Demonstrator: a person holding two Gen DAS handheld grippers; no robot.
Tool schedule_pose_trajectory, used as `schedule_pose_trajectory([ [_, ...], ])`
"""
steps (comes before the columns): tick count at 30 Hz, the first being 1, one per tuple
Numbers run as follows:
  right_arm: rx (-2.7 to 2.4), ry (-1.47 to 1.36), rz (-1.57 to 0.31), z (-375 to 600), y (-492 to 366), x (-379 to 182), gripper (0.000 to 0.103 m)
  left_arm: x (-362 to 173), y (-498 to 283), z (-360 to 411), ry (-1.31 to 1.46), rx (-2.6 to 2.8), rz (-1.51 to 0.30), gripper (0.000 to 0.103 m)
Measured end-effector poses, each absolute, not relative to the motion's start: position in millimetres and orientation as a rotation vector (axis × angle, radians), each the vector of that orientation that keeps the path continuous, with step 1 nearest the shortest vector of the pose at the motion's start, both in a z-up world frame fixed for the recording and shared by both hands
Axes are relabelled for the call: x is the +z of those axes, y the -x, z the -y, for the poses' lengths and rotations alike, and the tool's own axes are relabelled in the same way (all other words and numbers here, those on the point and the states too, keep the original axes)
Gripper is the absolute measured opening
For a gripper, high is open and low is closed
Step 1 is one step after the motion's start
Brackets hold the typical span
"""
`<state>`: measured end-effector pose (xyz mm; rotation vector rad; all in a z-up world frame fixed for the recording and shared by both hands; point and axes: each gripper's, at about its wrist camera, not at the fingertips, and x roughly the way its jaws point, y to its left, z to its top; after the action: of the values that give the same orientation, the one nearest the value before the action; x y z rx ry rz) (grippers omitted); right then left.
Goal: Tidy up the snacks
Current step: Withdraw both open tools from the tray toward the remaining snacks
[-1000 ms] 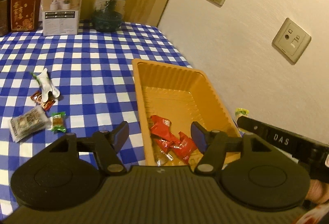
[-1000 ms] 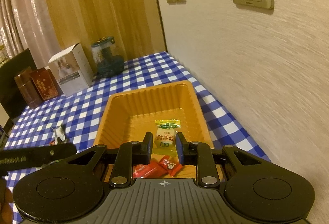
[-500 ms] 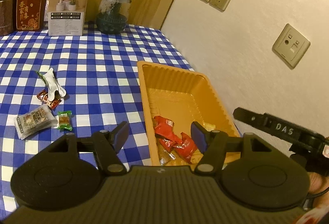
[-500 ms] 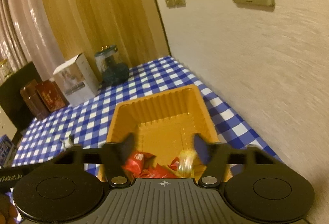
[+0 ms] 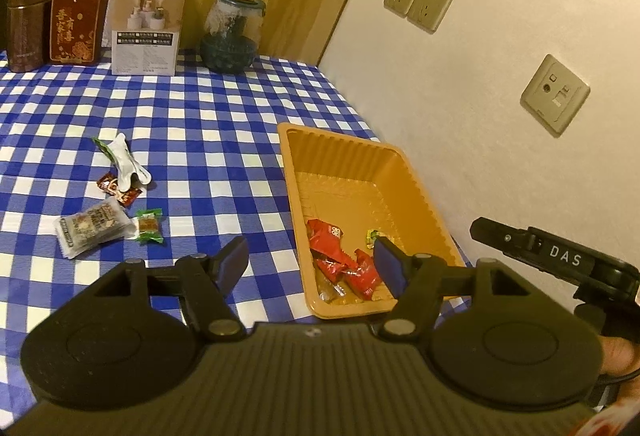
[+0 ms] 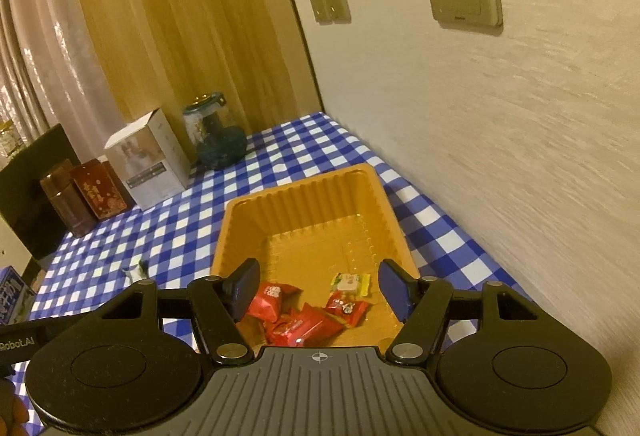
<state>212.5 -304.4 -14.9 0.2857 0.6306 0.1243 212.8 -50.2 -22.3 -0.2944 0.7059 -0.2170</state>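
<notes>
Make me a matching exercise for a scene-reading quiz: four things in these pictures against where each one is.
Things:
1. red snack packets
2. green-ended candy
3. glass jar
4. white-and-yellow candy

Places:
A. on the checked cloth, left of the tray
B. at the table's far edge, by the curtain
C. clustered at the near end of the orange tray
D. in the tray, beside the red ones

Pairs: 1-C, 2-A, 3-B, 4-D

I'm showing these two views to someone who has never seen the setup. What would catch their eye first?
Probably the orange tray by the wall on the blue checked tablecloth, with red snack packets and a pale candy heaped at its near end. Next, the loose snacks lying on the cloth left of the tray. Both grippers, left and right, hang open and empty.
</notes>
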Motion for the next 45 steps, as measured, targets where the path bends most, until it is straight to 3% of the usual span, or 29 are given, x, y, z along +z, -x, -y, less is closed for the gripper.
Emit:
schedule_pose_trajectory([
  [34,0.259,-0.194,-0.640,215.1,-136.3,18.6,0.066,4.7,-114.0,-27.9,0.299,-0.095,-0.652,0.093],
  [45,0.297,-0.176,-0.659,195.7,-131.2,14.1,0.066,-1.0,-100.8,-53.2,0.292,-0.040,-0.654,0.094],
])
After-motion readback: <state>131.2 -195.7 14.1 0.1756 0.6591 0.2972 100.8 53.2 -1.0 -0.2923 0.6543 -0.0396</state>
